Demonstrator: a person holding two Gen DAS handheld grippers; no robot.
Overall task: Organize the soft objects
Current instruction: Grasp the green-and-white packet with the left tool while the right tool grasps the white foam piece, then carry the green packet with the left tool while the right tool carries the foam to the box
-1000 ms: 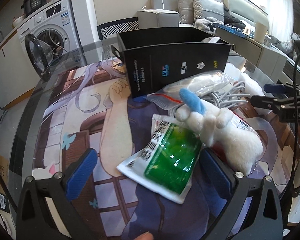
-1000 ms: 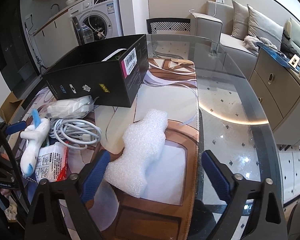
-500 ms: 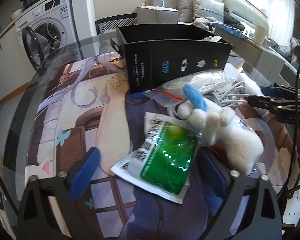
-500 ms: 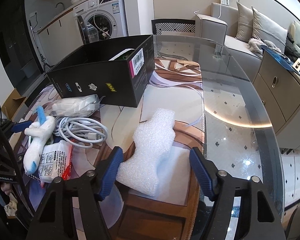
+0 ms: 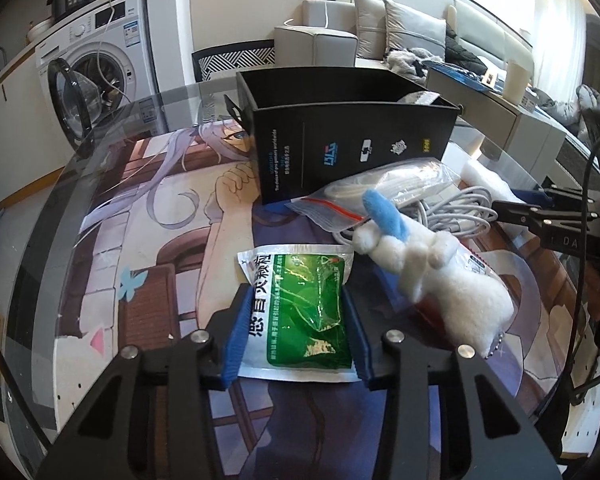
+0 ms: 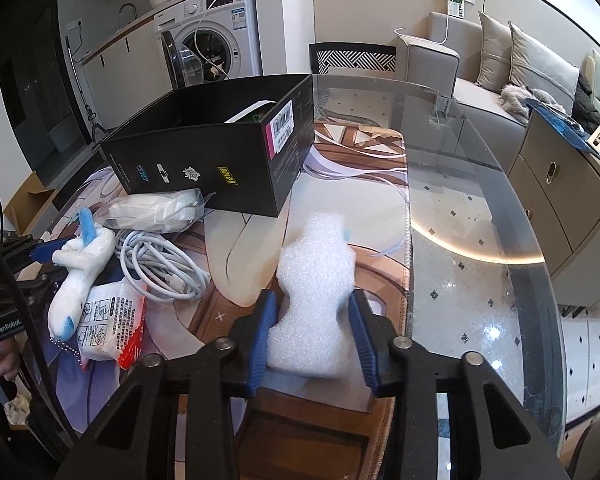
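Observation:
A green and white packet lies on the printed mat. My left gripper has its jaws closing on it, and both blue pads touch the packet's sides. My right gripper is shut on a white foam piece, which bulges between the pads. A white plush toy with a blue ear lies just right of the green packet, partly over a white and red packet. The open black box stands behind them, and in the right wrist view the black box is at the upper left.
A coiled white cable and a clear zip bag of white items lie in front of the box. The mat covers part of a glass table that curves away to the right. A washing machine, a chair and a sofa stand beyond.
Both grippers' jaws have come together from wide apart: the left around the green packet, the right onto the foam piece. The packet now points straight ahead between the left pads.

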